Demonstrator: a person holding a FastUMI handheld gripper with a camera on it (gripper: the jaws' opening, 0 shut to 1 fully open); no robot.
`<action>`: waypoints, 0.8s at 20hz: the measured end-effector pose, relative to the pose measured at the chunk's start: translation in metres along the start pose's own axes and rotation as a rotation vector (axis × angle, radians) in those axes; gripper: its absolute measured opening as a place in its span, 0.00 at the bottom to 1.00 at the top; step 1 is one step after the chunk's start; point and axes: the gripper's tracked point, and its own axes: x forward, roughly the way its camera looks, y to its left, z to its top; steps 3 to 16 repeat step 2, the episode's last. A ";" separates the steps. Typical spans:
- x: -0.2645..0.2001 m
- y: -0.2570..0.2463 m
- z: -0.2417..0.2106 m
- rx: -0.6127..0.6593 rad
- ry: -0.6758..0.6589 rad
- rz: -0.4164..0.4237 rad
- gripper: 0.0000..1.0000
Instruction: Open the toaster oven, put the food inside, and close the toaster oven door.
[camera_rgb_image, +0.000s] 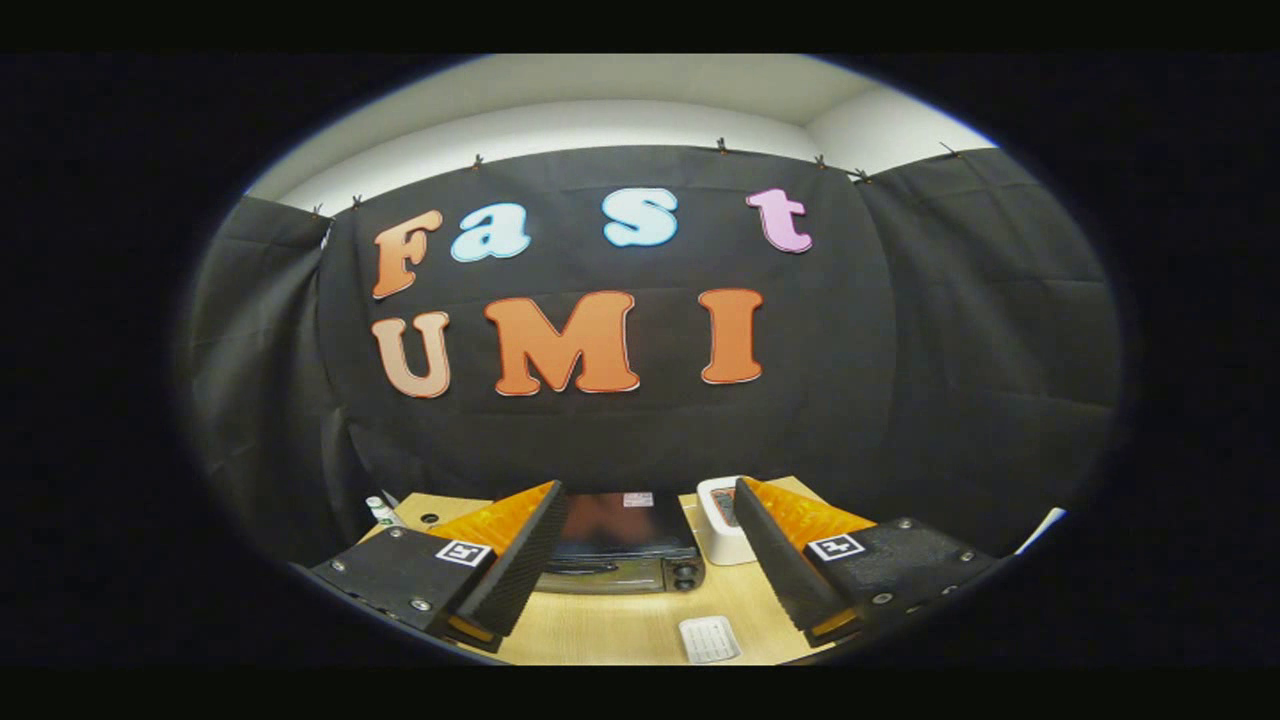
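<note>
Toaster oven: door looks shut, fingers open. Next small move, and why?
Probably ease the gripper forward and down toward the toaster oven. Its door looks closed, it sits beyond the open fingers on the table, and nothing is held. The door has to open before anything goes in. The handle is too small to make out from here.

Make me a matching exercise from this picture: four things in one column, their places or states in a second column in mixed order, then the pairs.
Things
1. Black and silver toaster oven
2. White box-shaped device
3. Small flat white ribbed piece
4. Black and orange claw

Places or states
A. On the wooden table, nearest, below the gap between the fingers
B. Open, holding nothing
C. Beyond the fingers, seen in the gap between them, door shut
D. Beside the toaster oven, next to the other finger

Pairs: 1-C, 2-D, 3-A, 4-B
</note>
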 end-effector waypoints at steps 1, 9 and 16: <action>0.000 -0.002 0.000 -0.001 -0.004 -0.002 0.99; 0.000 -0.001 -0.001 -0.003 -0.005 -0.003 0.99; 0.000 -0.001 -0.001 -0.003 -0.005 -0.003 0.99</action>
